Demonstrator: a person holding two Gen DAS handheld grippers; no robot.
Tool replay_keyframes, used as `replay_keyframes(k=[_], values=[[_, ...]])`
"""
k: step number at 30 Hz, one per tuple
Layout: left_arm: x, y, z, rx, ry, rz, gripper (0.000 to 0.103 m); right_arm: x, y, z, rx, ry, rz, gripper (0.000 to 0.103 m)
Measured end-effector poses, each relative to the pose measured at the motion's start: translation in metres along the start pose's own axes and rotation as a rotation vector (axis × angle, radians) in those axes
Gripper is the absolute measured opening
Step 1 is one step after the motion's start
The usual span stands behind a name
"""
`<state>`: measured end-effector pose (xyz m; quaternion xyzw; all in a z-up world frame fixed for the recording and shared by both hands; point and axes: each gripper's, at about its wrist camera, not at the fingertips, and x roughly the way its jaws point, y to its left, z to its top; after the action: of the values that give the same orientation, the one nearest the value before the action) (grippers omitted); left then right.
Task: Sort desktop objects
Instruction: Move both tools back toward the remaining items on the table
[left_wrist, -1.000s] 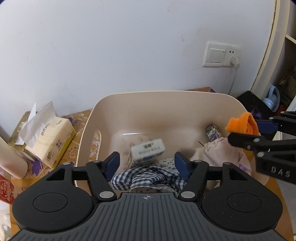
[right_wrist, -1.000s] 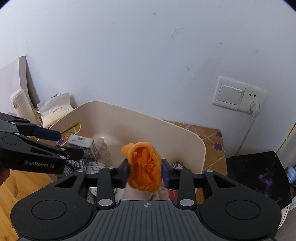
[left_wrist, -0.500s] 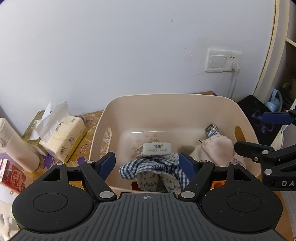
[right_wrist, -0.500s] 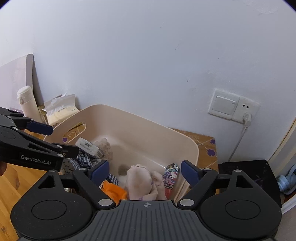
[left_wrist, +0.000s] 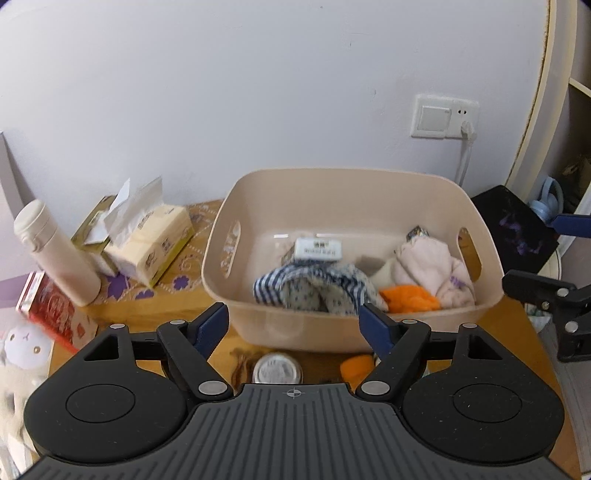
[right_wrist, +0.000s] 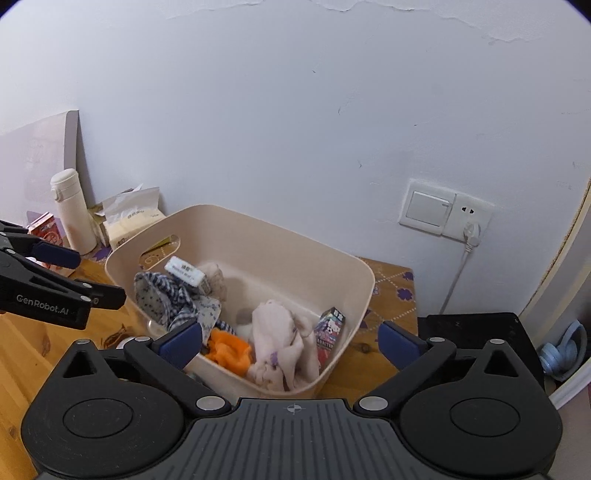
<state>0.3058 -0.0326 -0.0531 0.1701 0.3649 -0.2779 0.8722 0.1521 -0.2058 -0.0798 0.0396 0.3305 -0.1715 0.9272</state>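
Observation:
A beige plastic bin stands on the wooden desk. In it lie an orange cloth, a pink cloth, a blue checked cloth, a white packet and a small colourful box. My left gripper is open and empty, in front of the bin. My right gripper is open and empty, above the bin's near right side.
A tissue pack, a white flask, a red box and a plush toy stand left of the bin. A round tin and a small orange thing lie in front. A black pad lies at right.
My right gripper opened and dropped the orange cloth into the bin. Both grippers have pulled back and up from the bin.

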Motion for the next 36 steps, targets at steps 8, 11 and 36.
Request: replay_keyframes(k=[8,11,36], values=[[-0.007,-0.003,-0.033,-0.001,0.058,0.021,0.079,-0.014,0.005,-0.025,-0.004,0.035,0.012,0.103],[-0.006,-0.002,-0.047,-0.002,0.086,0.026,0.079,-0.015,0.007,-0.036,-0.004,0.058,0.018,0.103],[-0.002,0.014,-0.111,0.007,0.244,-0.037,0.079,-0.004,0.068,-0.080,-0.112,0.181,0.224,0.100]])
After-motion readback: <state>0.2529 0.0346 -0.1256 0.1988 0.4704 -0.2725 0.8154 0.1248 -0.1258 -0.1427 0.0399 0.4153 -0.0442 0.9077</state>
